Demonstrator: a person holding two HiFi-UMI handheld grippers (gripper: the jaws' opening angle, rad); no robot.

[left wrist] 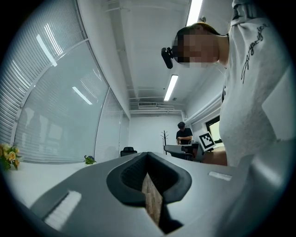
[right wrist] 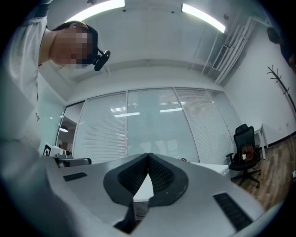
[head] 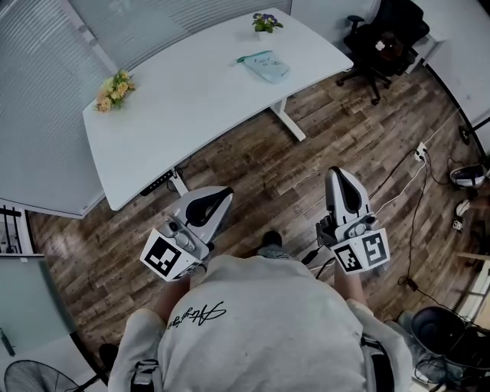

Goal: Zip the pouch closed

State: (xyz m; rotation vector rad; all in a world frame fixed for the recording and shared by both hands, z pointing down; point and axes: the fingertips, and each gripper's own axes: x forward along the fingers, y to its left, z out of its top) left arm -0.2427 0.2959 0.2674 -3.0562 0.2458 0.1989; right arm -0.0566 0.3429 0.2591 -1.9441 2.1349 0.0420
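A pale teal pouch [head: 266,66] lies flat on the far right part of the white table [head: 191,99], well away from both grippers. My left gripper [head: 220,197] is held close to the person's body above the wood floor, jaws shut with nothing between them. Over the floor at the same distance from the table, my right gripper [head: 338,178] is shut and empty too. In the left gripper view the tips [left wrist: 147,154] meet, with only floor showing below. The right gripper view has its tips [right wrist: 149,155] touching in front of the table edge.
A bunch of yellow flowers [head: 115,89] lies at the table's left end and a small potted plant [head: 266,22] stands at its far edge. A black office chair [head: 383,42] stands to the right. Cables and a power socket [head: 420,152] lie on the floor at right.
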